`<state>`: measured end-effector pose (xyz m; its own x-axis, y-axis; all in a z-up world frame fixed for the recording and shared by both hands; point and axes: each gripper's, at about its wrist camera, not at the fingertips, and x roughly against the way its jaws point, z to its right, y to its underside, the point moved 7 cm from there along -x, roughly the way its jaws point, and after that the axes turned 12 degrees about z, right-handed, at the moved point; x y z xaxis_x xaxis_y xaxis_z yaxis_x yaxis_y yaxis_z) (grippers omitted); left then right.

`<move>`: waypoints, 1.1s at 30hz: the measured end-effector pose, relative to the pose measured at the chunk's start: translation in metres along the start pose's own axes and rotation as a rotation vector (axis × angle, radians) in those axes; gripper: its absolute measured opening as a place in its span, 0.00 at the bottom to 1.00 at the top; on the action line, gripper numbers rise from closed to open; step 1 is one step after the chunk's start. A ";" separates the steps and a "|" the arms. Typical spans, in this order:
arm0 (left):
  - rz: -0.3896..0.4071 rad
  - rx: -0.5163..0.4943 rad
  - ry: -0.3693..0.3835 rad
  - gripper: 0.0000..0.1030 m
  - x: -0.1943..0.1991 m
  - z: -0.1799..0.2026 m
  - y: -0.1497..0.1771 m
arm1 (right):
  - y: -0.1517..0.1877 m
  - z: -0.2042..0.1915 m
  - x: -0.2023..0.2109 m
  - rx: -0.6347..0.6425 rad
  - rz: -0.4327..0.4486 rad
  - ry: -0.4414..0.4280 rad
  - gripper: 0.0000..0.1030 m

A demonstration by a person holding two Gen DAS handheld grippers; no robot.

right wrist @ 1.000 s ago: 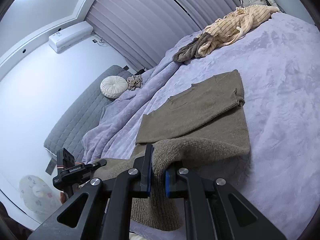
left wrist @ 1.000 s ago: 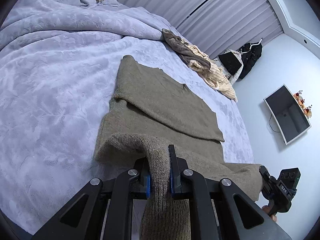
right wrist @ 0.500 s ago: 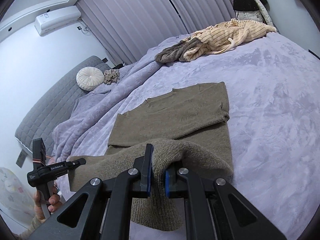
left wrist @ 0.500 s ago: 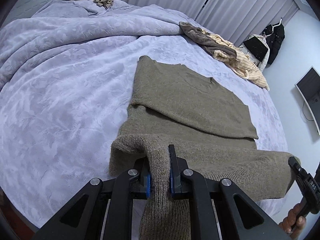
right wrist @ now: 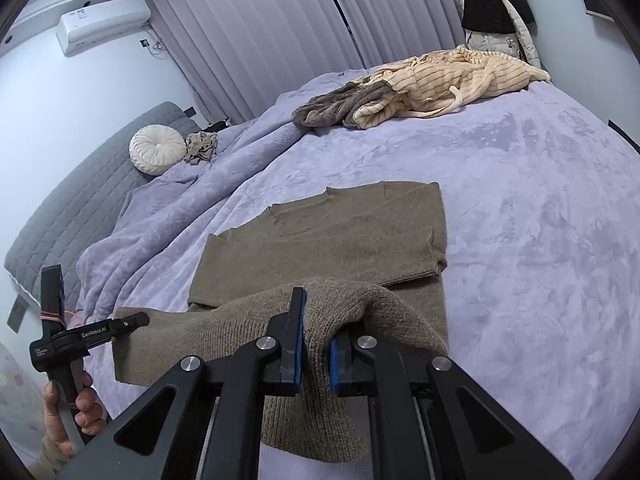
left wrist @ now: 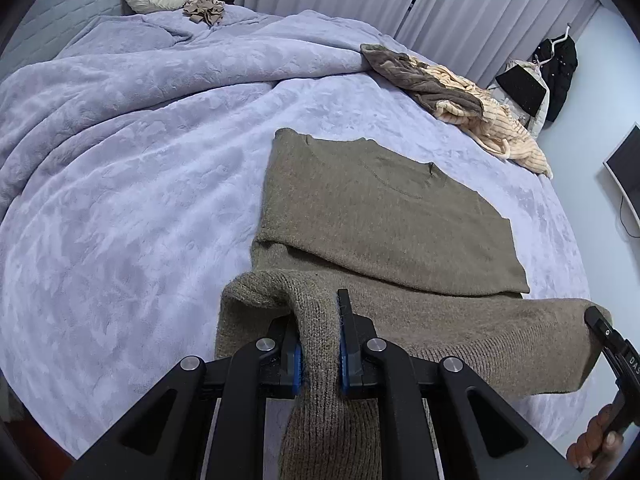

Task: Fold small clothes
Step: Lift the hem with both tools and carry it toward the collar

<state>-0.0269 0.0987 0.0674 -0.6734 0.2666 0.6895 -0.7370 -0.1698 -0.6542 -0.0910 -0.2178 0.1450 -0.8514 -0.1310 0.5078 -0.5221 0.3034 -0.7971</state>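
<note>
Both tools, the left tool (left wrist: pixel 320 344) and the right tool (right wrist: pixel 311 354), pinch the lifted hem of the sweater (left wrist: pixel 380 208); the rest of it lies ahead on the bed (left wrist: pixel 120 184).

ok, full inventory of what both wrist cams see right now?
sweater: 1, olive-brown, flat mid-bed, near hem lifted by both tools
blanket: 1, lilac, covers the bed
clothes pile: 1, cream striped and grey-brown, far side of the bed
cushion: 1, white, round, at the headboard
small garment: 1, beige, crumpled beside the cushion
headboard: 1, grey, quilted
curtains: lilac-grey, back wall
air conditioner: 1, white, high on the wall
jackets: black and white, hanging past the bed
screen: 1, dark, on the wall
left tool: black, blue pads, shut on the hem
right tool: black, blue pads, shut on the hem
</note>
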 end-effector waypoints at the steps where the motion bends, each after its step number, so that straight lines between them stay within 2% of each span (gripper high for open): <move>1: 0.000 0.000 0.002 0.14 -0.001 0.001 -0.002 | -0.001 0.001 -0.002 -0.003 -0.004 0.004 0.10; 12: -0.030 0.006 -0.018 0.14 -0.014 0.005 -0.016 | -0.012 0.000 -0.017 0.010 -0.026 0.039 0.10; 23: -0.020 0.012 -0.023 0.14 -0.014 0.012 -0.033 | -0.025 -0.004 -0.019 0.015 -0.021 0.054 0.10; 33: 0.005 -0.023 -0.031 0.14 -0.024 0.035 -0.059 | -0.035 -0.001 -0.030 0.005 -0.024 0.077 0.10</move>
<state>0.0308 0.0692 0.1002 -0.6790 0.2359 0.6952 -0.7322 -0.1490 -0.6646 -0.0465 -0.2233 0.1583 -0.8326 -0.0648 0.5501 -0.5424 0.2965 -0.7860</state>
